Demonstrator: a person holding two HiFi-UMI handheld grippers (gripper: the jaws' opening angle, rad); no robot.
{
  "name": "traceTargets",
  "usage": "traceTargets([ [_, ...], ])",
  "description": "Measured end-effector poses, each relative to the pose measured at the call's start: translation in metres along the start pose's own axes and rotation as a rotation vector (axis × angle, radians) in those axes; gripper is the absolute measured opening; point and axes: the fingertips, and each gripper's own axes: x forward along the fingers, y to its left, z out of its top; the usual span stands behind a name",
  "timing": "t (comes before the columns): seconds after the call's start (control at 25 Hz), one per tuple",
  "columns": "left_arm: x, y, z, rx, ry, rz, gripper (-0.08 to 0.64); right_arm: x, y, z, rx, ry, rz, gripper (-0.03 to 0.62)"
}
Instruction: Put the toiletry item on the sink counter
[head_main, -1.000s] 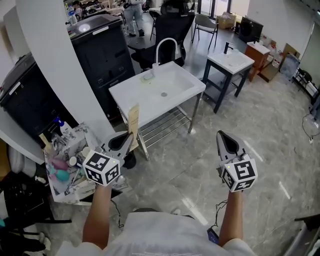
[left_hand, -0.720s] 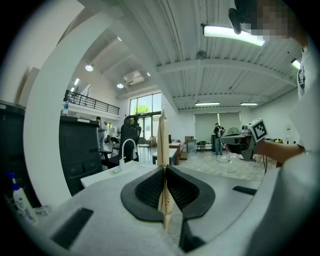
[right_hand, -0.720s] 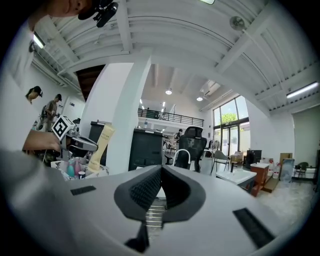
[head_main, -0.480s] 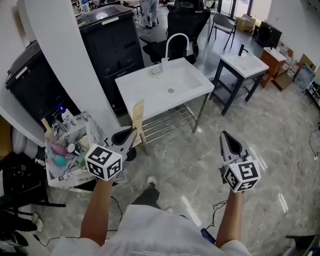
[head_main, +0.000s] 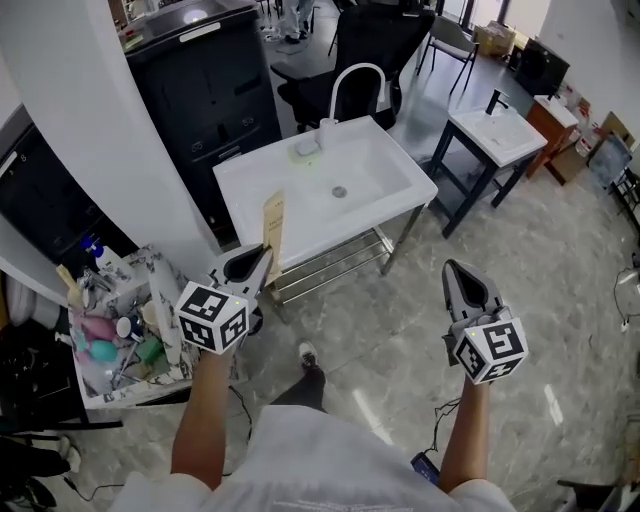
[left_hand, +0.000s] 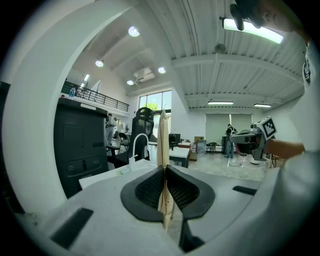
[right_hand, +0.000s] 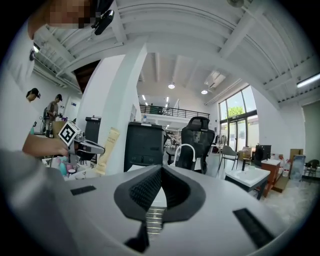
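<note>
item: toiletry item (head_main: 272, 232), a flat, narrow tan packet. location: clamped between the pads of the left tool (head_main: 264, 264), not yet on the sink desk (head_main: 236, 186). long axis: upright, with the greater length rising above the jaws and a short end hanging below them, as the left gripper view shows (left_hand: 163, 135).

left tool (left_hand: 164, 169): jaws closed onto the packet, gripping it edge-on near its lower part.

right tool (head_main: 455, 270): jaws brought together at the tips, nothing between them (right_hand: 160, 172). it hangs over bare floor (head_main: 400, 320), well apart from the packet and to the right of the desk's near corner.

sink desk: white, basin in the middle, curved tap (head_main: 352, 78) at the far rim, wire shelf underneath. bearing from the packet: straight ahead of the left tool and slightly to its right. in the head view the packet's top overlaps the desk's near rim, but whether it stands over the rim or short of it cannot be told.

nearer hand: the left, clearly, and it already holds the piece.

judgement: the coming move turns on this line, forward over the near rim, then the upright packet tipped flat onto the rim's bare margin beside the basin.
</note>
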Motion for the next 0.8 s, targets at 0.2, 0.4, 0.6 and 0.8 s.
traceTargets([
  [0.2,0.057,0.073,0.015,-0.012,0.003,0.027,0.022,0.107,-0.013,0.017,0.003,0.014,0.048,-0.005],
  [0.4,0.09,0.142,0.024,-0.023,0.024,0.075,0.023,0.192,-0.014,0.032,-0.002,0.022,0.098,-0.005],
  [0.6,0.108,0.196,0.025,-0.032,0.034,0.114,0.022,0.259,-0.009,0.038,-0.013,0.035,0.141,-0.005],
  [0.8,0.119,0.23,0.017,-0.056,0.061,0.139,0.021,0.305,0.0,0.032,-0.014,0.073,0.187,-0.005],
])
